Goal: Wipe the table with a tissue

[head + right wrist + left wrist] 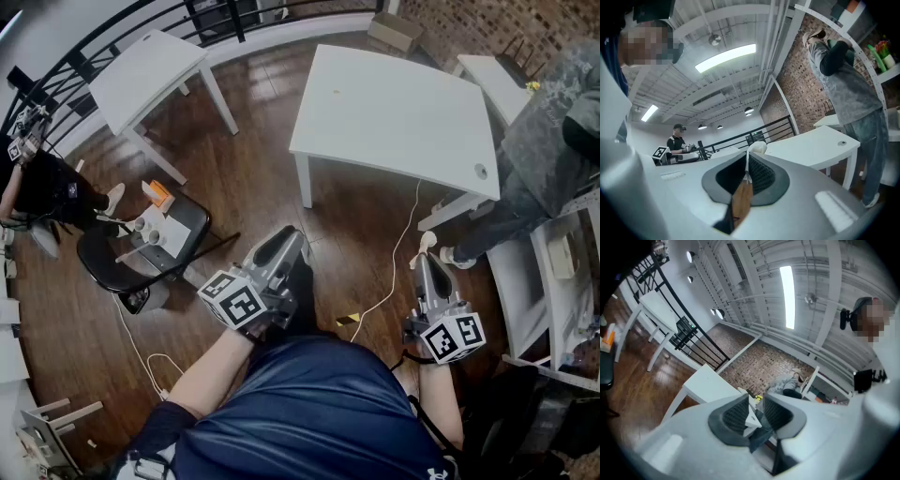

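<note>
The white table (394, 112) stands ahead of me on the dark wood floor, its top bare apart from a small round cable hole near the right corner. My right gripper (427, 251) is held low in front of my body, short of the table, shut on a small white tissue (428, 240) that pokes out past its tips. In the right gripper view the tissue (757, 148) bulges above the closed pads of the right gripper (749, 158). My left gripper (281, 246) is also held low; its jaws (756, 403) stand apart with nothing between them.
A person in grey (553, 122) stands at the table's right end beside white shelves (562, 281). A white cable (394, 272) runs across the floor. At left is a black chair (103, 262) with cups, a second white table (150, 70) and another person (47, 187).
</note>
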`<action>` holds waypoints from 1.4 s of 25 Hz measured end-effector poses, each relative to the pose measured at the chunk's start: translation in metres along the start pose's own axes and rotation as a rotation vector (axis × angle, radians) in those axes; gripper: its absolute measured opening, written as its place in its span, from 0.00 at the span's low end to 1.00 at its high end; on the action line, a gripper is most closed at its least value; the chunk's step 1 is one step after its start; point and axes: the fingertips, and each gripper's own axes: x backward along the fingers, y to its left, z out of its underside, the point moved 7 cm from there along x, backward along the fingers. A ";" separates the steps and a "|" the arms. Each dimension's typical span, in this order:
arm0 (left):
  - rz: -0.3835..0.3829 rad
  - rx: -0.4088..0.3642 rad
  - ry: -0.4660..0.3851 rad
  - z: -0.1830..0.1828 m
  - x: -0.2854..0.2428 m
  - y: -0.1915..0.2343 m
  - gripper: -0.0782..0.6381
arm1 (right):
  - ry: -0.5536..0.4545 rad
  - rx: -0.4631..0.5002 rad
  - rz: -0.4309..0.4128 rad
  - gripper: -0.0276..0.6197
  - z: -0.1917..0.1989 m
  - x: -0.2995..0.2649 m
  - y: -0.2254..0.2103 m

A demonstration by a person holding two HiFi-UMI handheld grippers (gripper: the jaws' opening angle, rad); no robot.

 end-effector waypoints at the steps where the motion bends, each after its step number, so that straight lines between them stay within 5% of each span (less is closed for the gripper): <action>1: 0.001 -0.011 0.003 -0.011 -0.016 0.017 0.24 | 0.002 0.008 0.005 0.07 -0.003 -0.023 -0.005; 9: 0.005 -0.087 0.081 -0.102 -0.142 0.140 0.24 | 0.053 0.014 0.049 0.07 -0.036 -0.220 -0.043; 15: 0.012 -0.114 0.099 -0.151 -0.198 0.182 0.24 | 0.081 0.064 0.011 0.07 -0.065 -0.324 -0.057; 20: -0.034 -0.103 0.072 -0.162 -0.216 0.197 0.24 | 0.165 0.132 -0.070 0.07 -0.073 -0.388 -0.080; 35: -0.339 0.001 0.056 -0.141 -0.245 0.245 0.24 | 0.451 0.311 -0.367 0.07 -0.027 -0.587 -0.171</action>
